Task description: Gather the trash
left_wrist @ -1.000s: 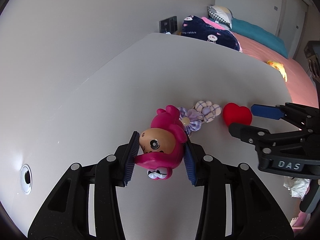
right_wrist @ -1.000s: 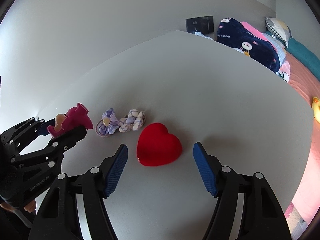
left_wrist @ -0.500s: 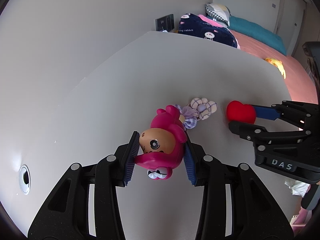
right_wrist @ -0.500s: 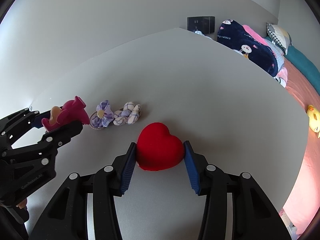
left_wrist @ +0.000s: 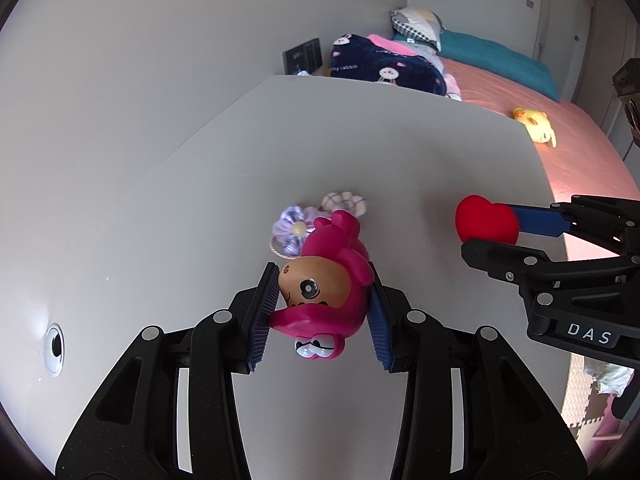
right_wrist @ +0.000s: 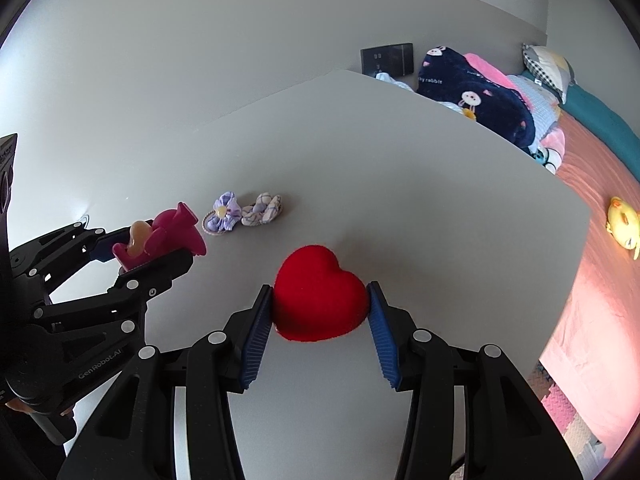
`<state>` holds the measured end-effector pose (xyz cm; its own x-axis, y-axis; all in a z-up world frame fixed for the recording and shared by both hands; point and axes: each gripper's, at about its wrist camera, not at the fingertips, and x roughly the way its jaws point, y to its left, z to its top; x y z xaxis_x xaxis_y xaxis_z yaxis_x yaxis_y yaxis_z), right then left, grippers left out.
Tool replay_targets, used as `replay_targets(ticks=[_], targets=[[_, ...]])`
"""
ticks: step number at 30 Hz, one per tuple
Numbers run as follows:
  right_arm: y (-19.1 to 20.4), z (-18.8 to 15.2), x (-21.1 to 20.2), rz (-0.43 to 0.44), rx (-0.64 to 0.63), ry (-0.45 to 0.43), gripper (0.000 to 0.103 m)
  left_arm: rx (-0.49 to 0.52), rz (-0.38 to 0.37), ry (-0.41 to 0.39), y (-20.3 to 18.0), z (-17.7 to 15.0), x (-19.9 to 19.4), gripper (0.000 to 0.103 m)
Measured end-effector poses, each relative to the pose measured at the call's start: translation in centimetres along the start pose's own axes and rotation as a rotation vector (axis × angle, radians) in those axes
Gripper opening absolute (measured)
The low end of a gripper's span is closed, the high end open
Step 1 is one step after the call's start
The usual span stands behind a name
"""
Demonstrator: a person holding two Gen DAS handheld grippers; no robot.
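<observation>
My left gripper (left_wrist: 320,316) is shut on a pink doll head toy (left_wrist: 320,296) and holds it above the white table (left_wrist: 380,152). My right gripper (right_wrist: 320,320) is shut on a red heart (right_wrist: 320,300) and holds it just off the table. The heart also shows in the left wrist view (left_wrist: 486,220), held by the right gripper (left_wrist: 516,236). The doll toy shows in the right wrist view (right_wrist: 160,240), held by the left gripper (right_wrist: 132,260). Two purple fabric hair ties (right_wrist: 244,212) lie on the table beyond both grippers; they also show in the left wrist view (left_wrist: 292,228).
A grey wall (left_wrist: 140,80) runs along the table's left side. A pink bed (right_wrist: 592,216) lies to the right with a navy blanket (right_wrist: 476,96), pillows and a yellow duck toy (right_wrist: 622,220). A round grommet (left_wrist: 54,346) sits in the table at near left.
My right gripper closed on the red heart and lifted it off the table. My left gripper rose a little with the doll toy in it.
</observation>
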<state>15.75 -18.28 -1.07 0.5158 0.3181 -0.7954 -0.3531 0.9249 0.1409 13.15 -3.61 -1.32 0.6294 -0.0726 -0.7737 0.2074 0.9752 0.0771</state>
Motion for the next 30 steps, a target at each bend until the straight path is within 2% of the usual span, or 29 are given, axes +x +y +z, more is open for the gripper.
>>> replay_targets(ticks=[20, 30], targets=[[-2.2, -6.1, -8.4, -0.032, 0.033, -0.072, 0.048, 0.105, -0.076, -0.039, -7.9, -1.9, -4.2, 0.041], [-5.3, -9.4, -11.2, -0.071, 0.093, -0.087, 0.048, 0.179, -0.128, -0.049, -12.7, -2.3, -5.2, 0.041]])
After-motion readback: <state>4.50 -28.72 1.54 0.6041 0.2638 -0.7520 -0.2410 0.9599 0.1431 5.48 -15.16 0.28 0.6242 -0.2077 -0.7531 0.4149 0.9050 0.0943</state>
